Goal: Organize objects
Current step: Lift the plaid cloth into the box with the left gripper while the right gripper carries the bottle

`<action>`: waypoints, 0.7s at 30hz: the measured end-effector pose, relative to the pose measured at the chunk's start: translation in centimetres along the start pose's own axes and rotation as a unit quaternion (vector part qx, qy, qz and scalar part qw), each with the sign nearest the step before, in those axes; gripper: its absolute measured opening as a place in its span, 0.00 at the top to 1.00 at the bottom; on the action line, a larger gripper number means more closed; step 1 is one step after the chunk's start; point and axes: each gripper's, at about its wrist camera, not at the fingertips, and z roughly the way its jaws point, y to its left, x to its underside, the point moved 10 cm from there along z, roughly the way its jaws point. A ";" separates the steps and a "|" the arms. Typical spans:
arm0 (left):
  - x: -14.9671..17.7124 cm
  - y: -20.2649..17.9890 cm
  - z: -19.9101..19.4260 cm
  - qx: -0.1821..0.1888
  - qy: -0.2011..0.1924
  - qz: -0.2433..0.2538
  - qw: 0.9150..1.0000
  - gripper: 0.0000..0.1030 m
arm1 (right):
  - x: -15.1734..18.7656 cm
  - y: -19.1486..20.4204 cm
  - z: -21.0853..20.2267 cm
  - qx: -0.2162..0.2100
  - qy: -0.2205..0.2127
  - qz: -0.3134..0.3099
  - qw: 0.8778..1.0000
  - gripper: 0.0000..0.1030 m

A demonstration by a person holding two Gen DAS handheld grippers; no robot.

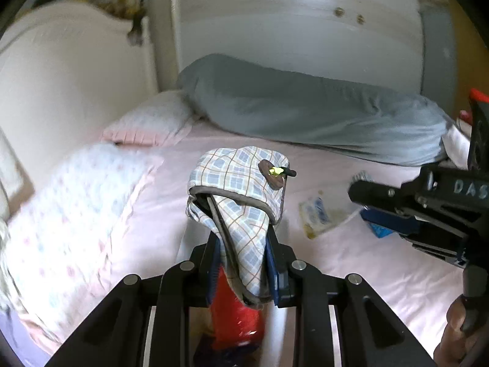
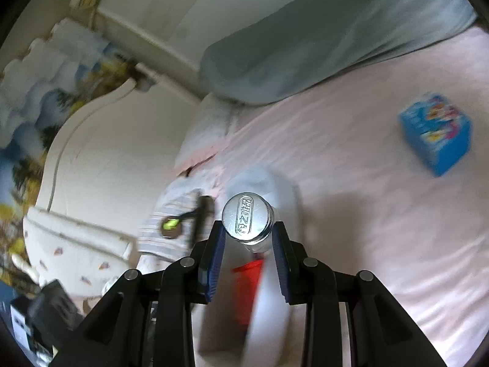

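Observation:
My left gripper [image 1: 243, 244] is shut on a blue-and-white plaid fabric pouch [image 1: 238, 189] with a brown button and holds it up over the pink bed sheet [image 1: 351, 260]. My right gripper [image 2: 248, 238] is shut on a white bottle with a silver metal cap [image 2: 247, 217] and a red label [image 2: 247, 287], lifted above the bed. The pouch also shows in the right wrist view [image 2: 171, 229] to the left. The right gripper appears in the left wrist view [image 1: 421, 205] at the right edge. A red item [image 1: 235, 309] shows below the left fingers.
A blue box [image 2: 435, 131] lies on the sheet at the right. A small packet [image 1: 318, 214] lies on the sheet. A grey bolster [image 1: 305, 110] lies along the back. Patterned pillows [image 1: 76, 214] sit at the left by the cream headboard [image 1: 61, 76].

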 end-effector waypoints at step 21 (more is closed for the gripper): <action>3.7 4.9 -0.2 0.113 0.033 -0.062 0.991 0.75 | 0.9 2.1 3.2 -0.016 0.033 0.003 0.999 0.97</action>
